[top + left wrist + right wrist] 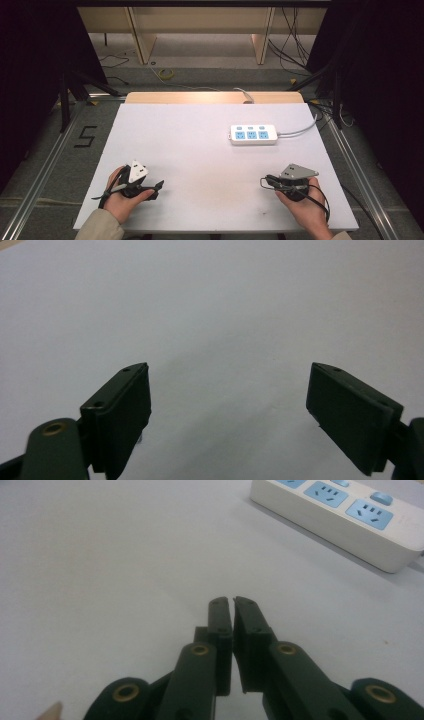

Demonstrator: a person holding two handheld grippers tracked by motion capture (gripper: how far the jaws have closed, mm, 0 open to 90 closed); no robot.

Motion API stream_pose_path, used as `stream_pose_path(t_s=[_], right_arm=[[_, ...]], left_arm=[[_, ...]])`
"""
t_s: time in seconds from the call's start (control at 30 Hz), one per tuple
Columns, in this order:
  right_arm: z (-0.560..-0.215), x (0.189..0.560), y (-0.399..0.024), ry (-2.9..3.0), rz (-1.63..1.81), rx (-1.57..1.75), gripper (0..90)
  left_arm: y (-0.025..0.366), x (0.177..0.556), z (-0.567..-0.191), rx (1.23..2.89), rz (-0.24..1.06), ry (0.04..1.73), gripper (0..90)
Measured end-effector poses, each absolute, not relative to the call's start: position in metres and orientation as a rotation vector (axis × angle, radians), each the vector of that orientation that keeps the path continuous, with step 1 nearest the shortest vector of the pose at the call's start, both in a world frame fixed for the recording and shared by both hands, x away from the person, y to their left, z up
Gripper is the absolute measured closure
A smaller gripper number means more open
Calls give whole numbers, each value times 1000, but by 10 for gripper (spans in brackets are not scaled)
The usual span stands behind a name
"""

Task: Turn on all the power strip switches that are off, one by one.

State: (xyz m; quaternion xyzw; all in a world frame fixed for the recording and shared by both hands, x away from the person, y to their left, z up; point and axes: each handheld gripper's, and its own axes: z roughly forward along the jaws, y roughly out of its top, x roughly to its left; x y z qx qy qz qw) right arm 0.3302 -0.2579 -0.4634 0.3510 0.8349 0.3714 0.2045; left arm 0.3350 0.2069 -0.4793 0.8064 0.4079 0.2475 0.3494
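A white power strip [253,134] with three blue socket faces and three blue switches lies flat on the white tabletop [200,150], in the far right part of it as the high view shows, long side running left to right. Its white cable [300,131] leaves the right end and runs off the right edge of the tabletop. Nothing touches the strip. In the right gripper view the same power strip [345,515] sits ahead and to the upper right of the jaws, apart from them, with bare tabletop between. The right claw [263,181] rests low near the front right of the tabletop, held in the person's right hand [305,202], its jaws pointing left across the surface; a grey three-cornered plate [298,172] sits on top of it. In the right gripper view the right claw [233,605] is clenched, the two black pads brought together with only a thin slit between them and nothing held. The left claw [159,187] lies near the front left of the tabletop in the person's left hand [122,202], well apart from the strip, jaws pointing right. In the left gripper view the left claw [230,390] is released: its pads stand wide apart over bare white tabletop with nothing between them.
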Motion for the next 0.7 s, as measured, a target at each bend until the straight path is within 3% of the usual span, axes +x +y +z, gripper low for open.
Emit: stream_pose_path(t_s=[0.7], right_arm=[[-448,351,-254,2309,956,1092,900]], left_arm=[[206,335,-479,2073,641,1066,191]])
